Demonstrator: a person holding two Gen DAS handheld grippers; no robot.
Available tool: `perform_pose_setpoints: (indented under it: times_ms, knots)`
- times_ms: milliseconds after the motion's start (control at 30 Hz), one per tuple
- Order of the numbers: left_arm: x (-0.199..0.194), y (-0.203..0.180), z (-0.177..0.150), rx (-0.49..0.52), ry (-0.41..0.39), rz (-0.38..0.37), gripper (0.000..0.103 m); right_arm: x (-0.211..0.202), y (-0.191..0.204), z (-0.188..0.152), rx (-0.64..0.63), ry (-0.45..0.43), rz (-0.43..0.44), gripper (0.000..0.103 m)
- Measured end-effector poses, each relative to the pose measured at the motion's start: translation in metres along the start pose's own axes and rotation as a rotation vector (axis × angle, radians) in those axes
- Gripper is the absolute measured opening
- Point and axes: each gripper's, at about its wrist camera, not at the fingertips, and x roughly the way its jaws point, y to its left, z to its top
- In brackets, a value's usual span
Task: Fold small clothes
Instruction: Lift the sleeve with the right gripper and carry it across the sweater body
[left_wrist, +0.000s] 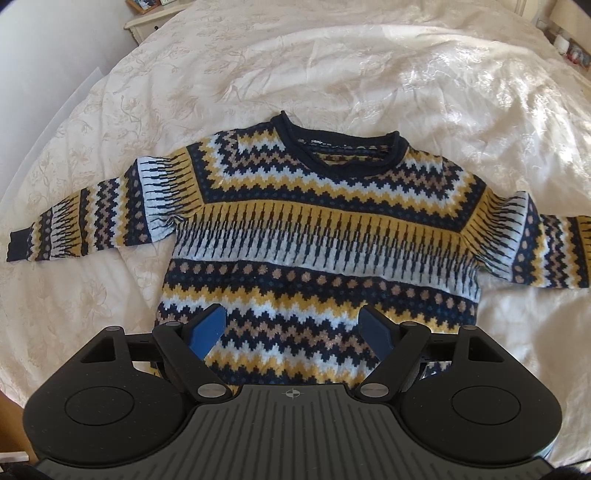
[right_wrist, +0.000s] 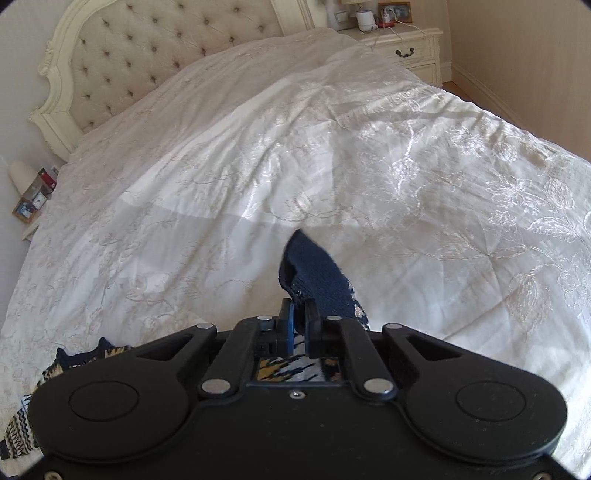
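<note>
A small knitted sweater (left_wrist: 314, 236) in navy, yellow, white and tan zigzag bands lies flat, face up, on the bed, collar away from me and both sleeves spread sideways. My left gripper (left_wrist: 293, 328) hovers open over the sweater's lower part, its blue pads wide apart with nothing between them. In the right wrist view my right gripper (right_wrist: 300, 317) is shut on the sweater's navy sleeve cuff (right_wrist: 314, 269), which sticks up past the fingertips. More of the sweater (right_wrist: 22, 424) shows at the lower left edge of that view.
A cream embroidered bedspread (left_wrist: 332, 66) covers the whole bed, wrinkled in places. A tufted headboard (right_wrist: 147, 51) stands at the far end, with a nightstand (right_wrist: 410, 44) carrying small items on the right and cluttered shelf items (right_wrist: 33, 192) on the left.
</note>
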Motion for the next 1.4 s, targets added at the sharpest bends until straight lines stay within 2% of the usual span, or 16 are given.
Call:
perform_pose_setpoints:
  times_ms: [133, 367, 567, 733, 900, 1067, 1400]
  knots:
    - [0.007, 0.020, 0.001, 0.021, -0.003, -0.030, 0.078, -0.015, 0.051, -0.014, -0.032, -0.003, 0.052, 0.011]
    - [0.020, 0.067, -0.005, -0.010, 0.028, -0.105, 0.078, -0.021, 0.153, -0.052, -0.087, 0.007, 0.190, 0.011]
    - [0.029, 0.104, -0.005, 0.002, 0.020, -0.108, 0.078, 0.007, 0.238, -0.106, -0.151, 0.092, 0.300, 0.011]
    - [0.038, 0.133, 0.004, -0.013, 0.010, -0.104, 0.078, 0.037, 0.290, -0.157, -0.137, 0.171, 0.372, 0.011]
    - [0.047, 0.153, 0.015, -0.007, 0.000, -0.104, 0.078, 0.059, 0.321, -0.201, -0.141, 0.227, 0.384, 0.011]
    - [0.060, 0.156, 0.025, 0.009, -0.010, -0.126, 0.078, 0.077, 0.330, -0.236, -0.183, 0.248, 0.354, 0.011]
    - [0.094, 0.125, 0.031, 0.000, 0.033, -0.265, 0.078, 0.103, 0.346, -0.290, -0.406, 0.269, 0.326, 0.012]
